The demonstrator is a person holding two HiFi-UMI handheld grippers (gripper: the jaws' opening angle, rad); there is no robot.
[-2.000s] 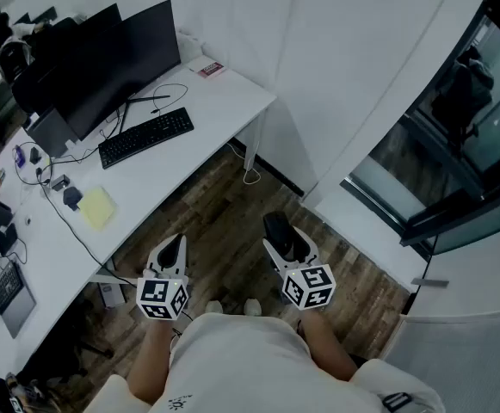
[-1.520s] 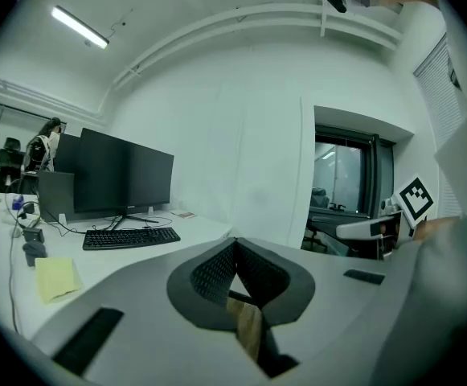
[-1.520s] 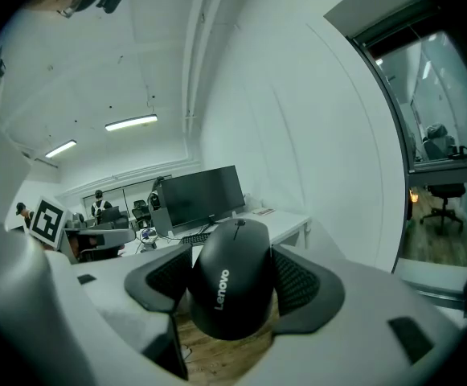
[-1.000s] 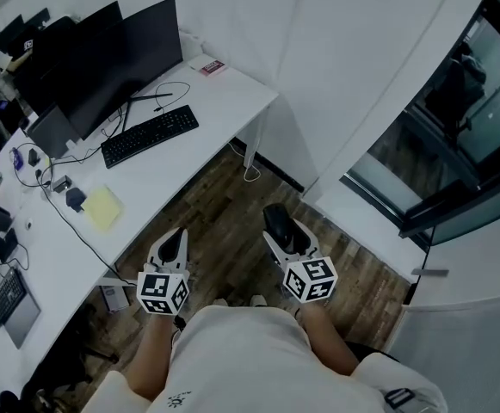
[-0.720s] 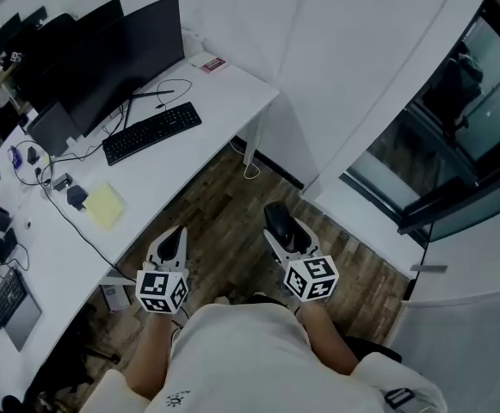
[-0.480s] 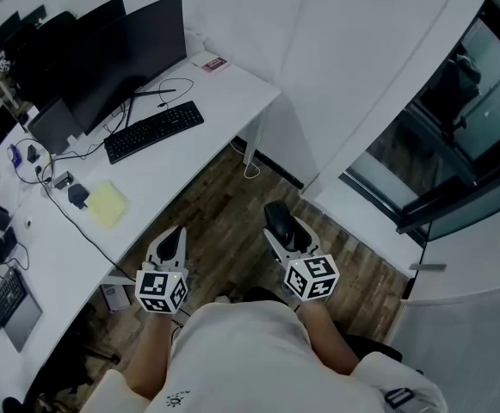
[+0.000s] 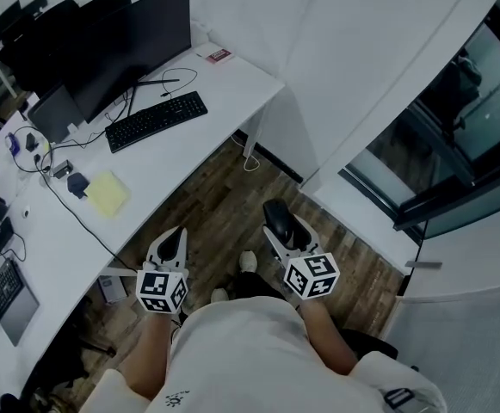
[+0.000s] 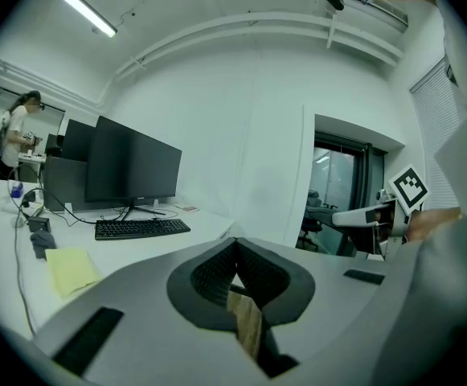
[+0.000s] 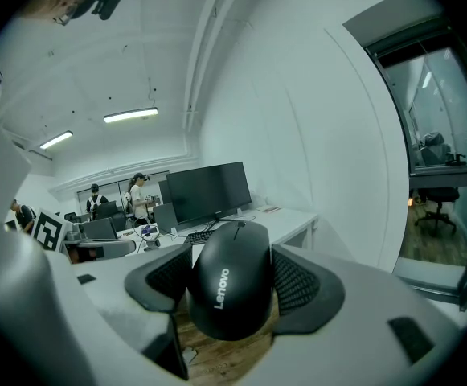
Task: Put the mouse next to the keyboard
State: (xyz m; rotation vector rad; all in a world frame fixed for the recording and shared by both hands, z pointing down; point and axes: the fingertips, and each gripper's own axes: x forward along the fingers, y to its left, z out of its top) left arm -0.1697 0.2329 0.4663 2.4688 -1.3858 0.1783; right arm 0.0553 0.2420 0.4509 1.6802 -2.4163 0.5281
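Observation:
My right gripper [image 7: 277, 222] is shut on a black Lenovo mouse [image 9: 229, 288], held over the wooden floor well short of the desk; in the head view the mouse [image 7: 278, 218] shows dark between the jaws. A black keyboard [image 7: 156, 120] lies on the white desk [image 7: 224, 89] in front of a dark monitor [image 7: 138, 37]; in the left gripper view the keyboard [image 8: 141, 228] is far ahead, and in the right gripper view the keyboard [image 9: 201, 236] is small behind the mouse. My left gripper [image 7: 173, 241] hangs over the floor, jaws shut, holding nothing.
A yellow notepad [image 7: 108, 194], cables and small gadgets [image 7: 60, 172] lie on the desk left of the keyboard. A second keyboard [image 7: 2, 282] sits at the lower left. A glass partition [image 7: 456, 127] stands to the right. People stand at far desks [image 9: 141, 195].
The desk and keyboard have shifted slightly up and right in the head view as the person steps forward; a shoe now shows between the grippers. Both grippers keep their hold and pose.

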